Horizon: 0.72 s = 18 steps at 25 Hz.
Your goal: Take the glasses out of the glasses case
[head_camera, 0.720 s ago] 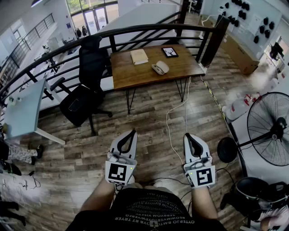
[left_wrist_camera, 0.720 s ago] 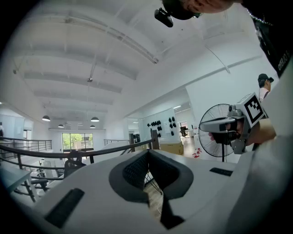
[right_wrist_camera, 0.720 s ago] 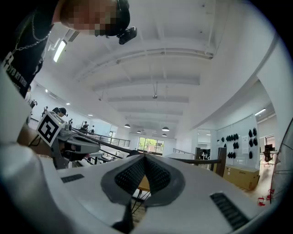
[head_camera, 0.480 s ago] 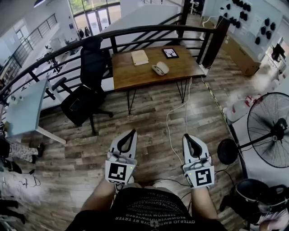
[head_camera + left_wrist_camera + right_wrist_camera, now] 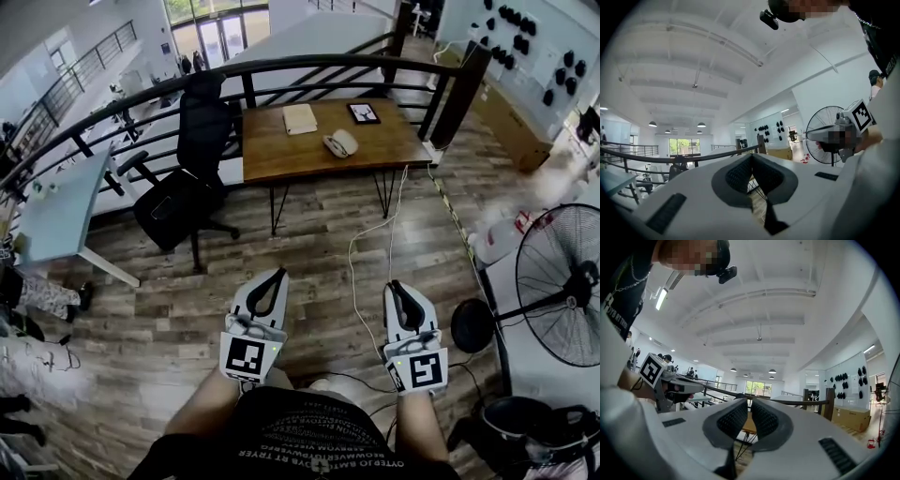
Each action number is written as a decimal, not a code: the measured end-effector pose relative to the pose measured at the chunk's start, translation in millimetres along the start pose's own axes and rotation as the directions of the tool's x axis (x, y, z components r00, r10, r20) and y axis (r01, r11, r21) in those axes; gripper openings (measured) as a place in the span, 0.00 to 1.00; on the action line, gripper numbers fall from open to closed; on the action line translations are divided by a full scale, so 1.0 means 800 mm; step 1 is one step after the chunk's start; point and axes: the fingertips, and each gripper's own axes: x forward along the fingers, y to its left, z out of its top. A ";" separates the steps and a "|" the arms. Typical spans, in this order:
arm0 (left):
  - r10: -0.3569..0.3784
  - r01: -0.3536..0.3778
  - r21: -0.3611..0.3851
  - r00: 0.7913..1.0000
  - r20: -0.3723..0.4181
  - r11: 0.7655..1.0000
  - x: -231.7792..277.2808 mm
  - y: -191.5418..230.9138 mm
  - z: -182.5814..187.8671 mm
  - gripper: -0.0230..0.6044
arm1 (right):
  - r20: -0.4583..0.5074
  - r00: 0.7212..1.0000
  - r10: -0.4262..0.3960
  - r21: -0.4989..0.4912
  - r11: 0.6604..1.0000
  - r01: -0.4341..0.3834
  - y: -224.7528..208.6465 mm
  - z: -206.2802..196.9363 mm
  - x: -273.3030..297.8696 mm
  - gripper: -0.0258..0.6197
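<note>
The glasses case [image 5: 341, 142] lies on the wooden table [image 5: 281, 155], right of the middle and nearer the front edge. A book [image 5: 300, 118] lies by the back edge. A tablet [image 5: 364, 112] lies near the back right corner. The left gripper [image 5: 277, 275] and the right gripper [image 5: 394, 285] are held side by side over the floor [image 5: 319, 244], well apart from the table. Both have their jaws closed, with nothing between them.
</note>
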 end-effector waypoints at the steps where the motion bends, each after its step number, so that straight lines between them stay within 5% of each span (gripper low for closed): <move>1: 0.006 -0.006 -0.003 1.000 -0.001 1.000 -0.001 0.000 0.001 0.08 | -0.001 1.000 0.005 0.004 1.000 -0.005 -0.001 -0.001 0.000 0.07; 4: 0.018 -0.018 0.006 1.000 -0.020 1.000 0.001 0.000 -0.002 0.08 | -0.003 1.000 0.017 0.021 1.000 -0.017 -0.004 -0.006 0.004 0.17; 18: 0.019 -0.019 0.003 1.000 -0.011 1.000 0.089 0.051 -0.023 0.08 | -0.030 1.000 0.007 0.049 0.999 -0.005 -0.039 -0.038 0.092 0.33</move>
